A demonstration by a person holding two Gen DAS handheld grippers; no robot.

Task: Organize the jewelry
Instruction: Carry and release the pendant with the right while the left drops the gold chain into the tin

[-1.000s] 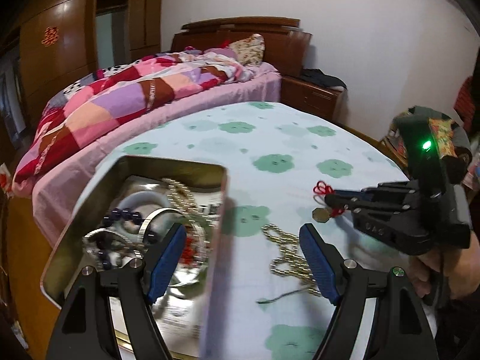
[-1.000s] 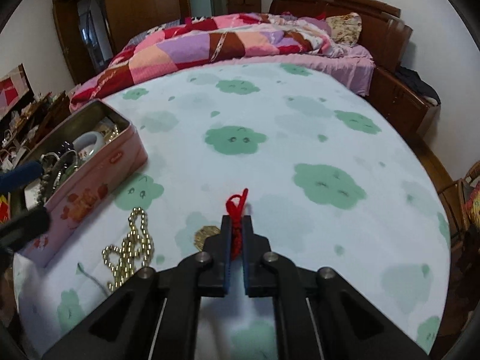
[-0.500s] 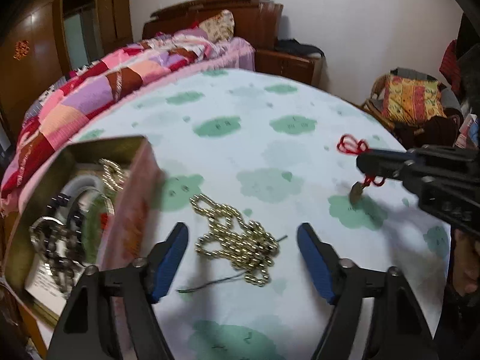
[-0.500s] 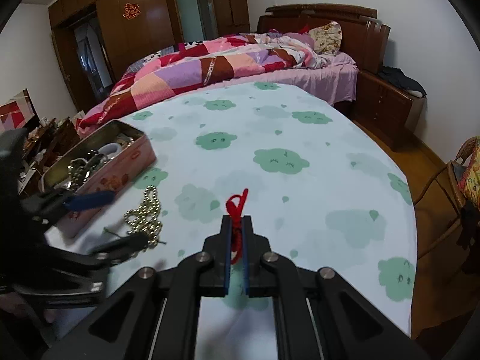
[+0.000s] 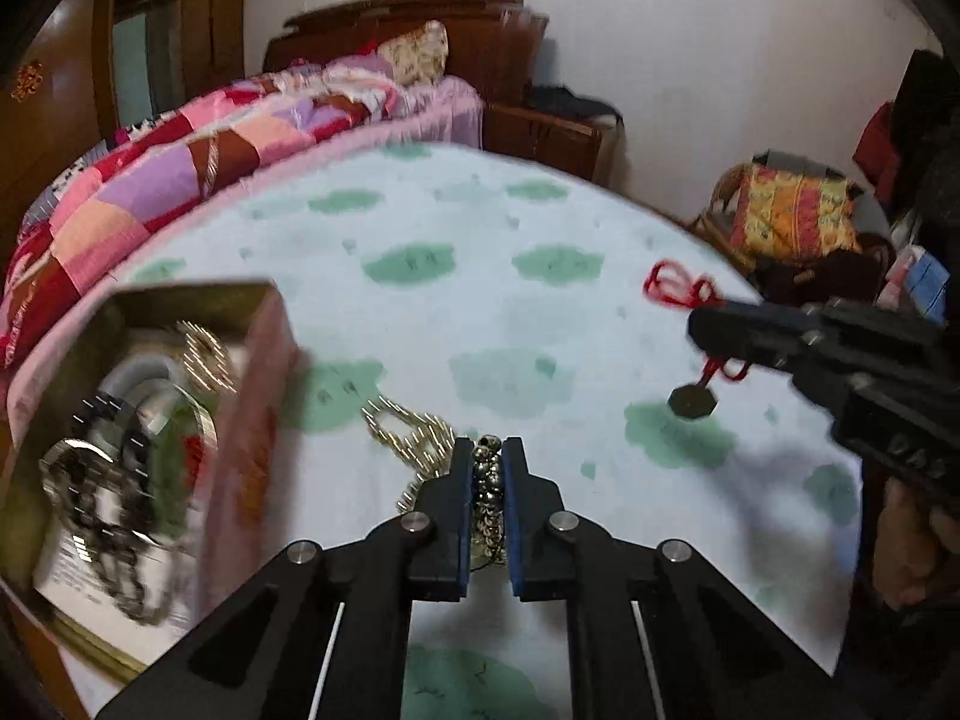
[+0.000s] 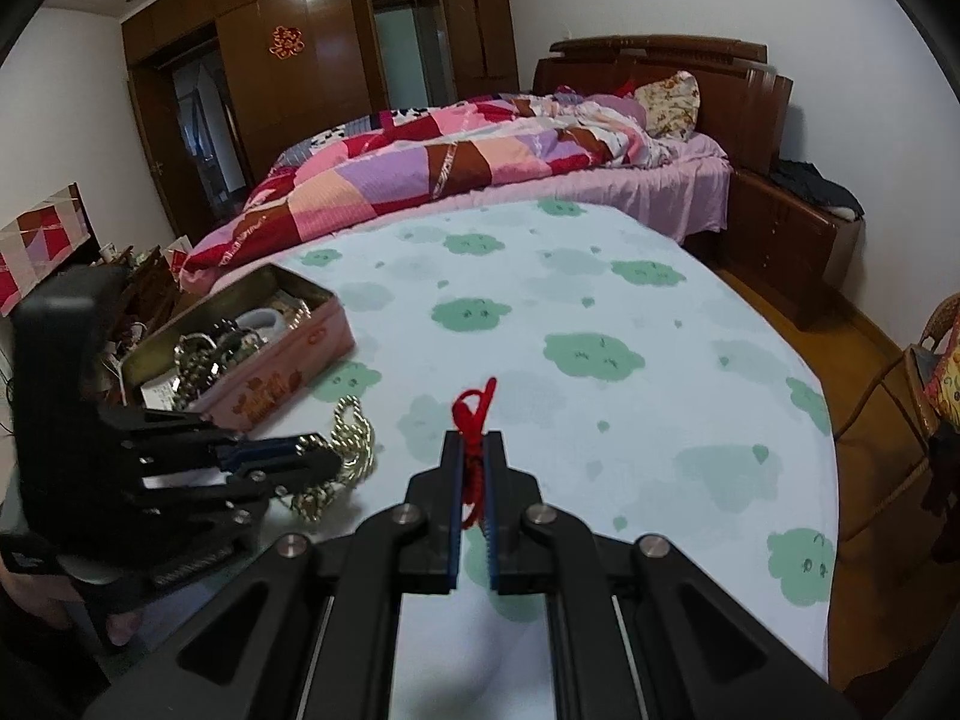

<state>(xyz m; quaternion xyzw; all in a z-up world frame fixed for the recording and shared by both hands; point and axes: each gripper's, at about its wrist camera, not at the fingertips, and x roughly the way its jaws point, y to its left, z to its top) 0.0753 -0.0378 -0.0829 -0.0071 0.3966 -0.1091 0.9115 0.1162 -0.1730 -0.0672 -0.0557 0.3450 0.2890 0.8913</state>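
Gold beaded chain (image 5: 414, 438) sits pinched in the left gripper (image 5: 487, 468); lift slowly so it clears the pink tin (image 5: 258, 396). Right gripper (image 6: 472, 468) clamps the red-corded pendant (image 5: 690, 399).

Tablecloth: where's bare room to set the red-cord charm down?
Free: the tablecloth from the right gripper out to the bed. Crowded: the near-left, with tin, gold bead chain and left gripper.
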